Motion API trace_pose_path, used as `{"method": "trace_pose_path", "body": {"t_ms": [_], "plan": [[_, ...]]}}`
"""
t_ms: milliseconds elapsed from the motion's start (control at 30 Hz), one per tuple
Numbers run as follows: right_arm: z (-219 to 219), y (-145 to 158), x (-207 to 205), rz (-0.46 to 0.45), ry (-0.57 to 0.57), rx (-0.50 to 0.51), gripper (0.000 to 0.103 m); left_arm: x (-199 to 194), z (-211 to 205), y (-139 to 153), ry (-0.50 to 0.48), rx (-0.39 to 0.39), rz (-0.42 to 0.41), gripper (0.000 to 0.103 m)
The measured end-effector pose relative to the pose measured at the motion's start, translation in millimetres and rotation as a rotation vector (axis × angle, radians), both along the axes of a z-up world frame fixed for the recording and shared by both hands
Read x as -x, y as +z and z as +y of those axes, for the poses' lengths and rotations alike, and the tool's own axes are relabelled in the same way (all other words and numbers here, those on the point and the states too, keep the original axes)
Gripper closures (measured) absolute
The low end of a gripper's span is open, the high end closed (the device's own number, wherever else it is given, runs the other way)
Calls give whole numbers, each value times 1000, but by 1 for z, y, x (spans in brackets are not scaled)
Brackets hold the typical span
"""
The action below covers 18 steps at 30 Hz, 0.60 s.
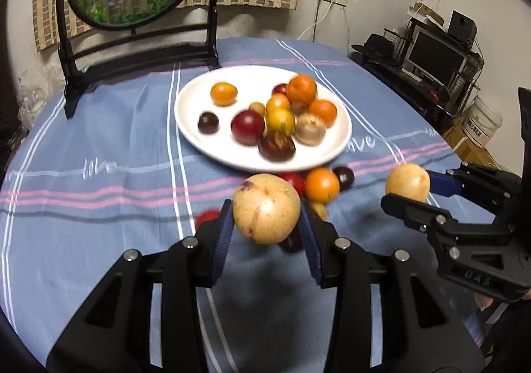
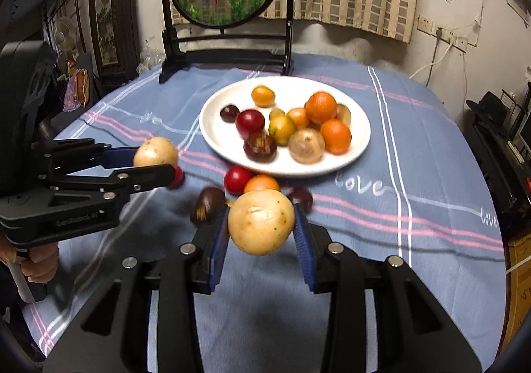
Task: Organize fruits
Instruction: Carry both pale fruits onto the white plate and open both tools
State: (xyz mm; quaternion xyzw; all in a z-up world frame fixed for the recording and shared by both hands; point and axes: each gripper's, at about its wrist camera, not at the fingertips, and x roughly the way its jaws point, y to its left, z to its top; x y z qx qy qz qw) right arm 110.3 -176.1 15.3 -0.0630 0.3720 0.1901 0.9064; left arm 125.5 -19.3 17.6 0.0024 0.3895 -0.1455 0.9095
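A white plate [image 1: 195, 137] [image 2: 212, 140] on the blue striped cloth holds several oranges, red plums, dark fruits and one tan fruit. My left gripper [image 1: 267, 227] [image 2: 156, 160] is shut on a round tan fruit [image 1: 266, 208] [image 2: 155, 151], held above the cloth in front of the plate. My right gripper [image 2: 262, 237] [image 1: 406, 187] is shut on a second tan fruit [image 2: 261, 222] [image 1: 407, 181] at about the same height. Loose on the cloth below lie an orange [image 1: 322, 185] [image 2: 262, 184], a red plum [image 2: 236, 180] and a dark fruit [image 2: 209, 205].
A round goldfish screen on a black stand [image 1: 139, 51] [image 2: 229, 41] stands behind the plate. More small fruits lie by the plate's near rim, one red [image 1: 207, 217] [image 2: 178, 176] and one dark [image 1: 343, 176] [image 2: 300, 198]. A desk with a monitor [image 1: 434, 56] is off the table's right side.
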Motion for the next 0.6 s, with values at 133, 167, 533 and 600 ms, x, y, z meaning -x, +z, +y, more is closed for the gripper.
{"method": "trace_pose_path", "body": {"t_ms": [133,167,533,600], "plan": [[5,21,-31,-24,-1,-31,65,-27,-2,11,13,-31,-4,63],[5,21,-31,-24,-1,-31,65,-34,-3,13,14,-34,-4,63],[32,12,-160,36,-94,-100,65,-134,7,9,119,-30,51,63],[33,9,-169,47,-99,-107,65,-148,13,2,156,-24,65,63]]}}
